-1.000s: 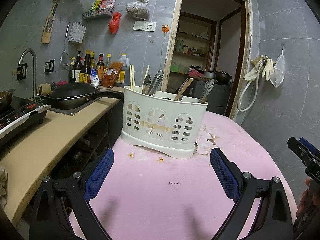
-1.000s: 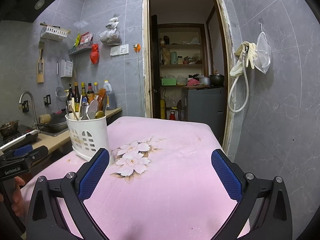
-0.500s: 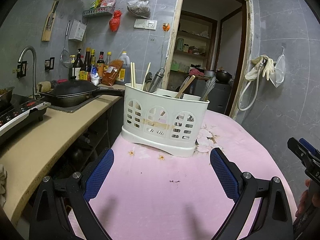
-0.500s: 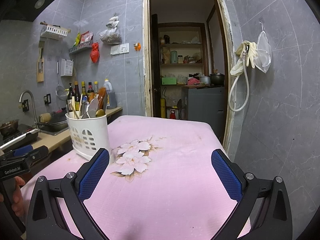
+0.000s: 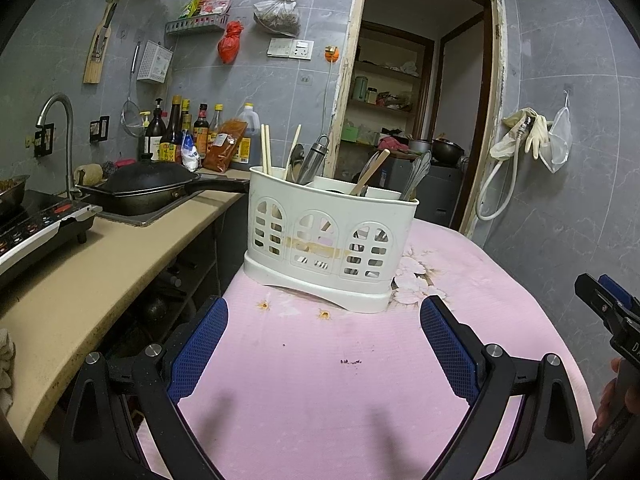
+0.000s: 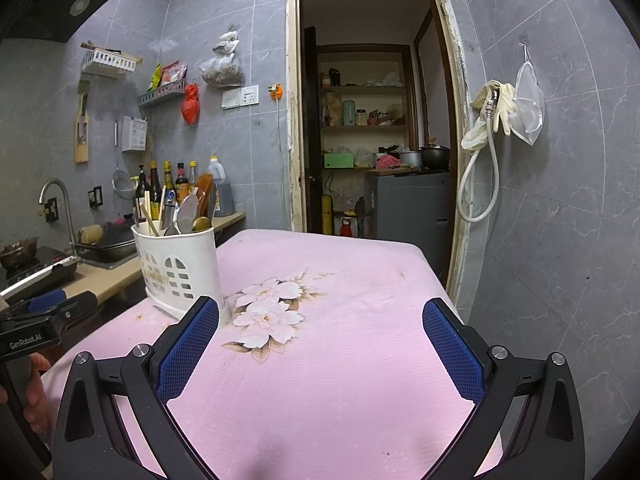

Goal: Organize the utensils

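Utensils (image 5: 316, 158) stand sorted in a white caddy (image 5: 328, 240) on the pink-clothed table (image 5: 320, 380), as the left gripper (image 5: 324, 332) and right gripper (image 6: 320, 336) hover wide and empty; the sorting appears finished, and any next move calls for reaching toward the caddy.

A pink flowered table (image 5: 360, 392) carries a white utensil caddy (image 5: 328, 240) standing upright near its left edge.

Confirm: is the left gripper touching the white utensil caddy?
Apart. The left wrist view shows bare pink tablecloth between the open left gripper and the utensil caddy.
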Demonstrator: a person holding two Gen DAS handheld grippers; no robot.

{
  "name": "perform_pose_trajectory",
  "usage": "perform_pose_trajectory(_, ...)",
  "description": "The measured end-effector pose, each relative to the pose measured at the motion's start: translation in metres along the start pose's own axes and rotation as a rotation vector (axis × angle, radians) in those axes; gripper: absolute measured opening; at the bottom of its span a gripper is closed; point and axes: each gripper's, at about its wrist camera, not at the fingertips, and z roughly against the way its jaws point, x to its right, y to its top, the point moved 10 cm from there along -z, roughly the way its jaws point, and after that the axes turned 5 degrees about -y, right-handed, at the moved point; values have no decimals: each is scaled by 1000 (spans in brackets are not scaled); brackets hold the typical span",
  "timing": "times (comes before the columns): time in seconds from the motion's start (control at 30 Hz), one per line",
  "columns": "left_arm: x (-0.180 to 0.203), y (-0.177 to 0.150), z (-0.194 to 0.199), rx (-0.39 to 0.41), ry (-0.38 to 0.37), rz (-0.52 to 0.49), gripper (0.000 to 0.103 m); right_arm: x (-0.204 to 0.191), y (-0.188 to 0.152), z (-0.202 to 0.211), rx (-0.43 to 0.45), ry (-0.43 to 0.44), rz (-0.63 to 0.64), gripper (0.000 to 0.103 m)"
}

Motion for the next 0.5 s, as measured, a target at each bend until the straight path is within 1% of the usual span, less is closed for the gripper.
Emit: perform_pose_trajectory(0.5, 1, -1, -1, -4, 0, -1, 94, -2, 1, -2, -2, -1, 0, 103)
